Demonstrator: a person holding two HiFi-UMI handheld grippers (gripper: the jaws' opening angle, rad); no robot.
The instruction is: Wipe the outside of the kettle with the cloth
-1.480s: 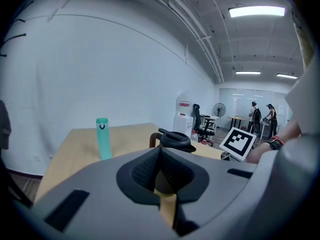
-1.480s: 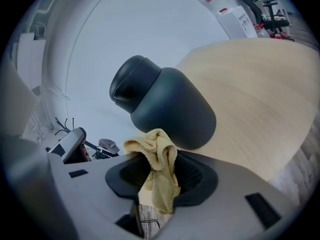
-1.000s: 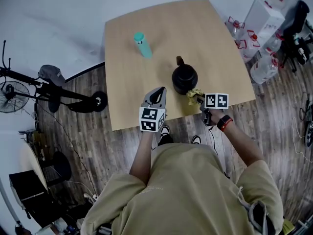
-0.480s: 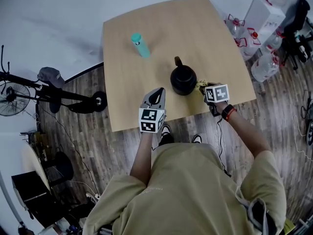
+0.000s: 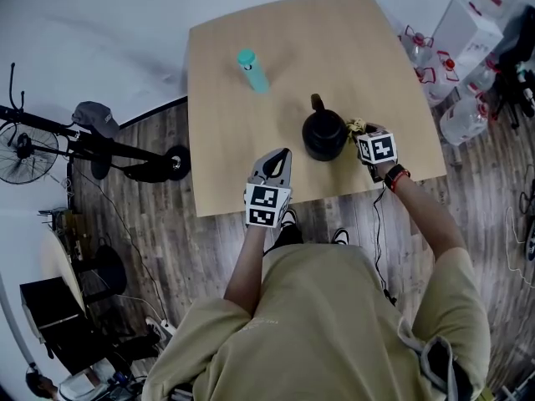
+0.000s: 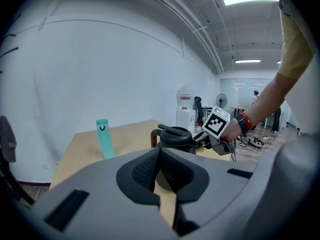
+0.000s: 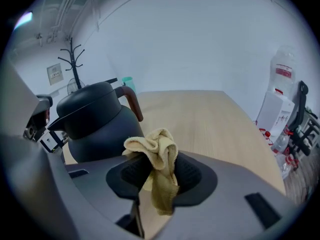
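Note:
A black kettle (image 5: pixel 322 132) with a brown handle stands near the front right of the wooden table (image 5: pixel 242 132). My right gripper (image 5: pixel 361 134) is just to the kettle's right, shut on a yellow cloth (image 5: pixel 355 127). In the right gripper view the bunched cloth (image 7: pixel 157 154) sticks up between the jaws of the right gripper (image 7: pixel 158 171), with the kettle (image 7: pixel 95 121) close at the left. My left gripper (image 5: pixel 280 159) hovers at the table's front edge, left of the kettle, shut and holding nothing. From the left gripper (image 6: pixel 159 156) the kettle (image 6: pixel 175 136) shows just beyond the jaws.
A teal bottle (image 5: pixel 252 71) stands upright farther back on the table. Water jugs (image 5: pixel 460 115) and a white box (image 5: pixel 472 23) sit on the floor to the right. A fan (image 5: pixel 33 144) and a scooter (image 5: pixel 125 153) stand at the left.
My right gripper has carried the cloth from the kettle's near side round to its right side, farther from me. The left gripper has stayed where it was.

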